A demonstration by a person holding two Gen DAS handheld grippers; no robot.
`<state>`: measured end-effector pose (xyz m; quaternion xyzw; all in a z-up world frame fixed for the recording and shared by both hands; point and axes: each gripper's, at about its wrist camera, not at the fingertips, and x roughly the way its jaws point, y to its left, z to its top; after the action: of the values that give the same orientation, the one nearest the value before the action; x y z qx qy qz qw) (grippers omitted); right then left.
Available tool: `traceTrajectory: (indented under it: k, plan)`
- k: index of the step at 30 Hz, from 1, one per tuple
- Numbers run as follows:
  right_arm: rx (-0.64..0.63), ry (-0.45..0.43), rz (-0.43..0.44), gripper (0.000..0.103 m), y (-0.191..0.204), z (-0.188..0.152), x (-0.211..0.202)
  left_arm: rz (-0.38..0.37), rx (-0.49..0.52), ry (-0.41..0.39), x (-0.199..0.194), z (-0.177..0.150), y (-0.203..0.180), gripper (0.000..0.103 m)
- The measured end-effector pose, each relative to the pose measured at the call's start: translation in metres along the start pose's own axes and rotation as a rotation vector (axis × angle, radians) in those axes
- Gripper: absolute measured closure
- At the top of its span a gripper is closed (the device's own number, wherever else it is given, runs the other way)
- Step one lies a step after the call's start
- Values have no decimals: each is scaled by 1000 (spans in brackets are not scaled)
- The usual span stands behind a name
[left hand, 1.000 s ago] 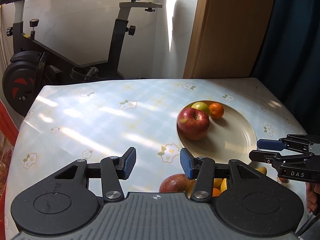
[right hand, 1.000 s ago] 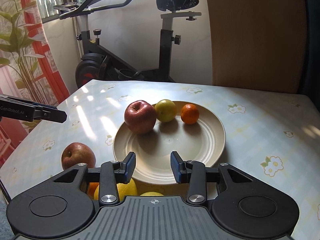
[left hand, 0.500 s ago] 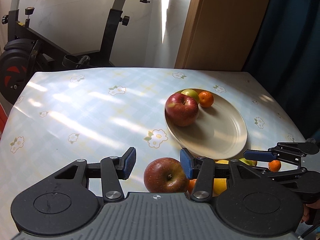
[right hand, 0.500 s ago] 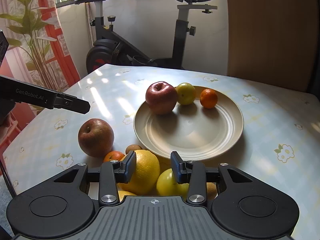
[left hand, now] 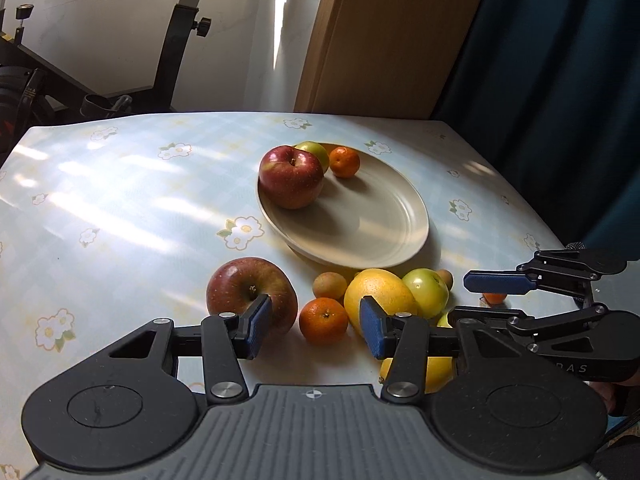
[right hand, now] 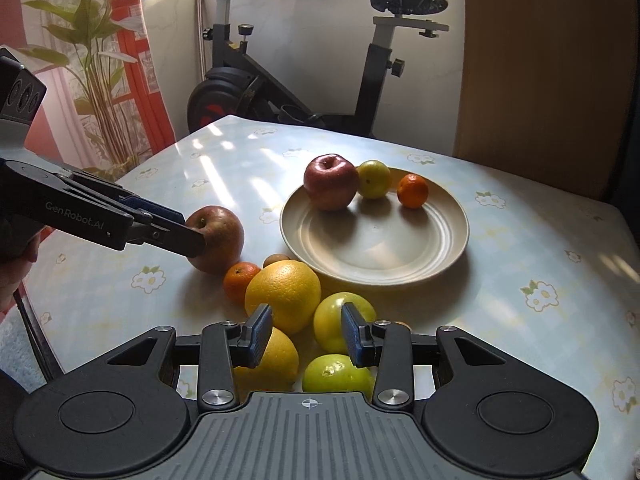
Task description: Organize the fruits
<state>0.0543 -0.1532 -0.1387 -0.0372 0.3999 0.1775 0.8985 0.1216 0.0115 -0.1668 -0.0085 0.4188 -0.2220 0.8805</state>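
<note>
A beige plate [left hand: 384, 224] [right hand: 400, 256] holds a red apple [left hand: 291, 176] [right hand: 330, 181], a yellow-green fruit [right hand: 373, 179] and a small orange [left hand: 344, 161] [right hand: 413, 190]. Loose fruit lies near its front: a red apple [left hand: 244, 284] [right hand: 220, 236], a tangerine [left hand: 323, 321] [right hand: 240, 280], a large yellow citrus [left hand: 380, 296] [right hand: 284, 292], green fruits [left hand: 426, 290] [right hand: 344, 326]. My left gripper [left hand: 316, 330] is open, just above the tangerine, its left finger in front of the loose apple. My right gripper [right hand: 307, 338] is open over the yellow and green fruits.
The table has a pale floral cloth [left hand: 120, 200]. An exercise bike [right hand: 304, 80] stands behind it, a plant [right hand: 92, 60] at the left, a wooden panel [left hand: 392, 36] and dark curtain [left hand: 560, 80] at the back right. The right gripper shows in the left wrist view [left hand: 496, 296].
Both grippers have pulled back and lowered toward the near table edge. The loose fruit pile has come into full view between the fingers. Both stay open.
</note>
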Motion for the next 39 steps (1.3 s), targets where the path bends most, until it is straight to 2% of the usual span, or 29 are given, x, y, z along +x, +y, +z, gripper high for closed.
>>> traceTrajectory:
  k: [4, 10, 20, 27, 31, 39]
  plan:
    - [7, 30, 13, 68, 0, -10, -5, -48, -3, 27, 5, -14, -7, 53]
    - [-4, 78, 43, 68, 6, -19, -5, -102, -68, 47, 17, -26, -4, 56]
    - [-6, 165, 71, 68, 14, -28, 11, -205, -147, 77, 32, -30, 3, 57]
    - [0, 169, 66, 67, 13, -23, 21, -264, -178, 83, 40, -25, 3, 57]
    - [-1, 163, 60, 62, 12, -25, 24, -277, -171, 79, 43, -22, -1, 57]
    - [3, 153, 48, 57, 9, -28, 32, -339, -226, 90, 51, -22, -2, 57]
